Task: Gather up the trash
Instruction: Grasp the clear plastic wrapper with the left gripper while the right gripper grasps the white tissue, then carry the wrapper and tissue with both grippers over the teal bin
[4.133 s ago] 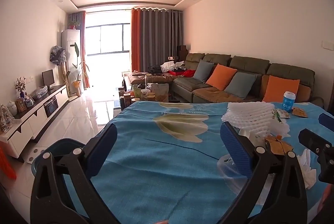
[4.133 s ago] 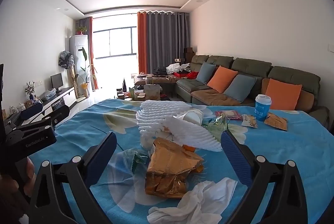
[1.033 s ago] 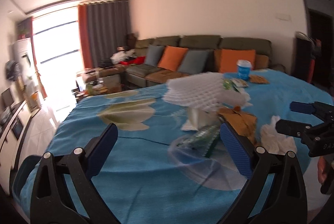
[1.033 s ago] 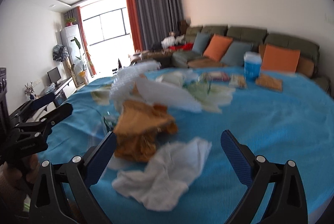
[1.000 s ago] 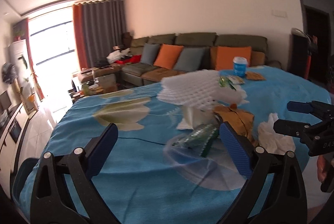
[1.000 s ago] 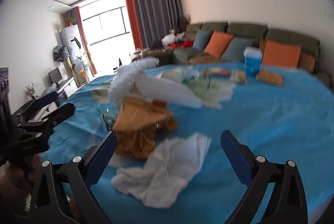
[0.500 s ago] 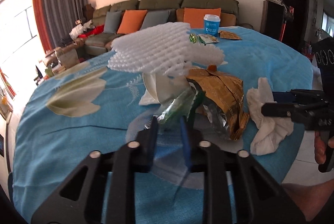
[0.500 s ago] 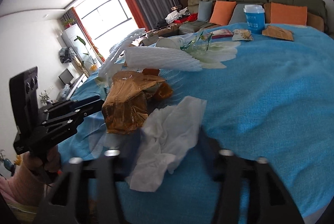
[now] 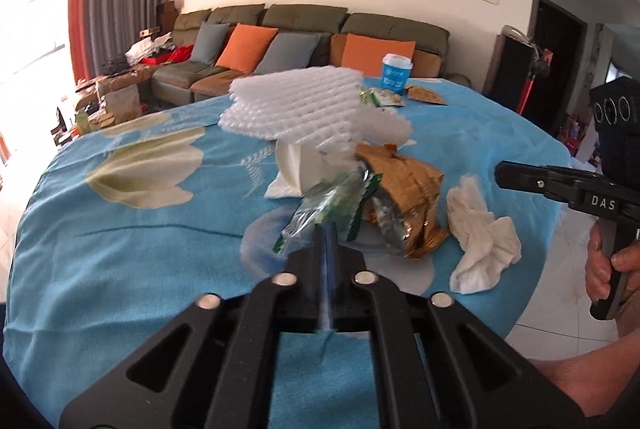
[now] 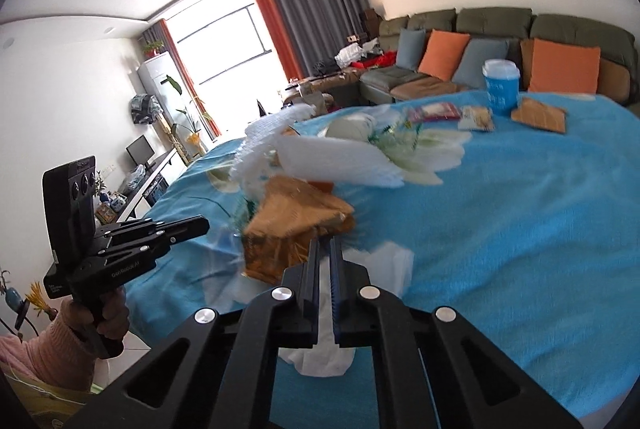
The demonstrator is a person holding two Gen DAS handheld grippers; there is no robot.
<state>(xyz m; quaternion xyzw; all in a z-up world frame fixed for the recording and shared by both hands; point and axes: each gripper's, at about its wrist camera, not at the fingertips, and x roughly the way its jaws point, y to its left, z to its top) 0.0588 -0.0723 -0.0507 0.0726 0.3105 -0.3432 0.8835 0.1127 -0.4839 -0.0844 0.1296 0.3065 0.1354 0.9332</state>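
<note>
Tissue (image 10: 320, 357) half hidden under right gripper (image 10: 325, 249) closed jaws; grip unclear.

You have one blue lidded paper cup (image 9: 395, 70), one crumpled white tissue (image 9: 482, 235), one gold foil snack bag (image 9: 404, 197), one clear green-printed wrapper (image 9: 332, 201), and three orange sofa cushions (image 9: 378, 55).

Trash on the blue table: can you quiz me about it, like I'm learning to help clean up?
1. Which colour is the cup with the white lid? A red, B blue, C green.
2. True or false: the right gripper is wide open.
3. Fill in: beside the golden bag lies a crumpled white ____.
Key: 1 B; 2 false, it is shut; 3 tissue.
</note>
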